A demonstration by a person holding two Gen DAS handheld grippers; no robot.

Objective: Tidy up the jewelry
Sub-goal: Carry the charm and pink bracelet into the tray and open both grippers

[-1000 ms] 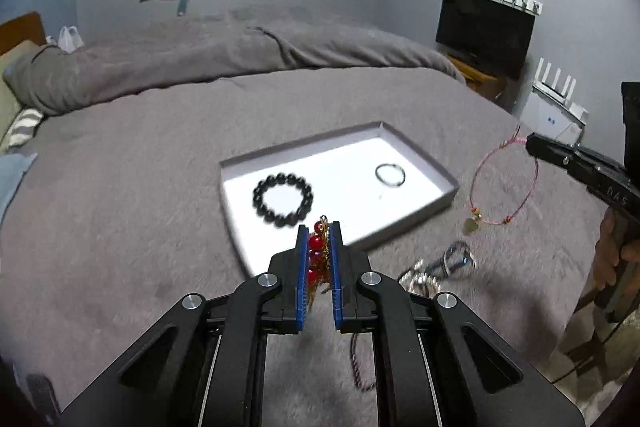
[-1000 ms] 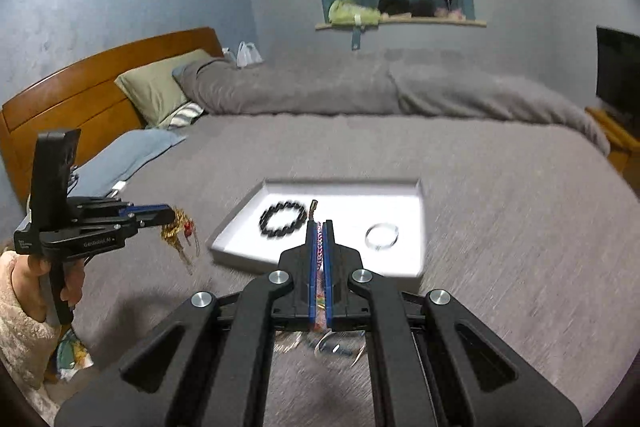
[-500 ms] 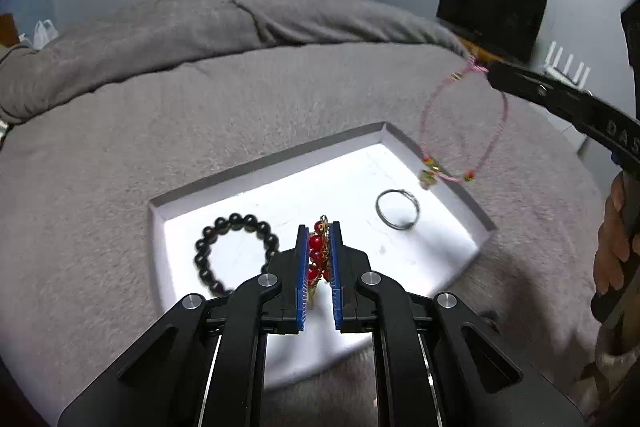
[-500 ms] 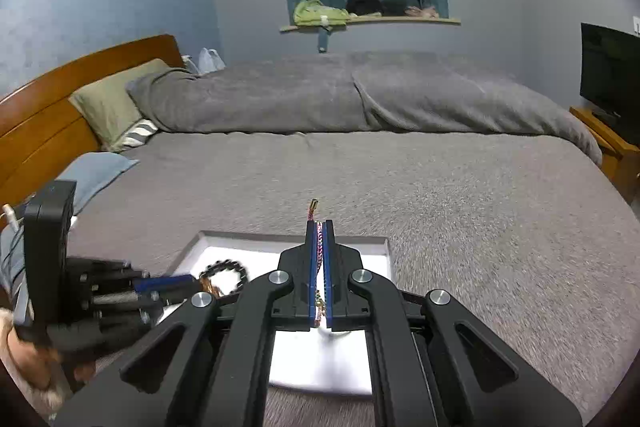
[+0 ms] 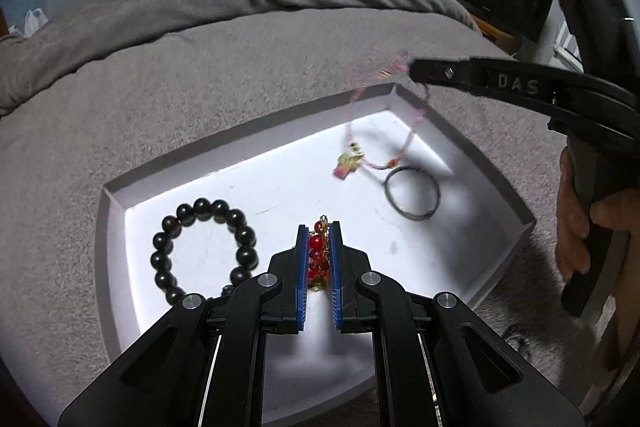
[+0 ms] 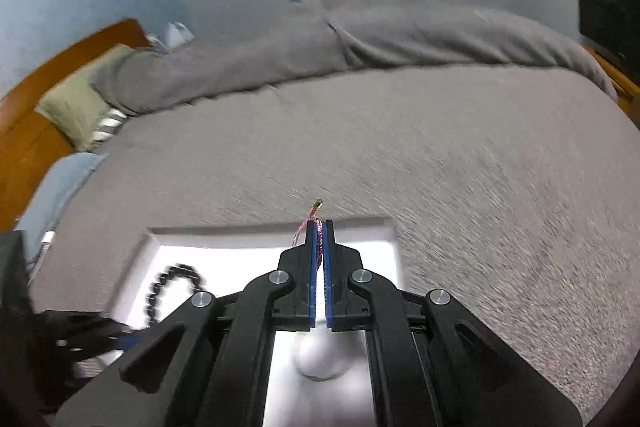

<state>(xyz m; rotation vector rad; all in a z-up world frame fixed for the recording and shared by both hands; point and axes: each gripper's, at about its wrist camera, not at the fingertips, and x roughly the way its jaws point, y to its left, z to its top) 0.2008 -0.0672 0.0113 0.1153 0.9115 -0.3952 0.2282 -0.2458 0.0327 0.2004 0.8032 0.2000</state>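
1. Over the white tray (image 5: 120,227) on the bed, the left gripper (image 5: 319,259) pinches a red bead piece (image 5: 316,255); the right gripper (image 6: 319,247) clamps a pink cord bracelet (image 5: 404,143) dangling above the far right corner.
2. Placing step; next, judged: lower, then release both clear of the black bracelet (image 5: 204,247) and ring (image 5: 412,193).

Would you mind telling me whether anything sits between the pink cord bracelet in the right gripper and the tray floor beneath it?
The right gripper holds the pink cord bracelet over the tray. The metal ring lies on the floor just beside and partly under the hanging charm, so the bracelet may land on it. The black bead bracelet lies apart.
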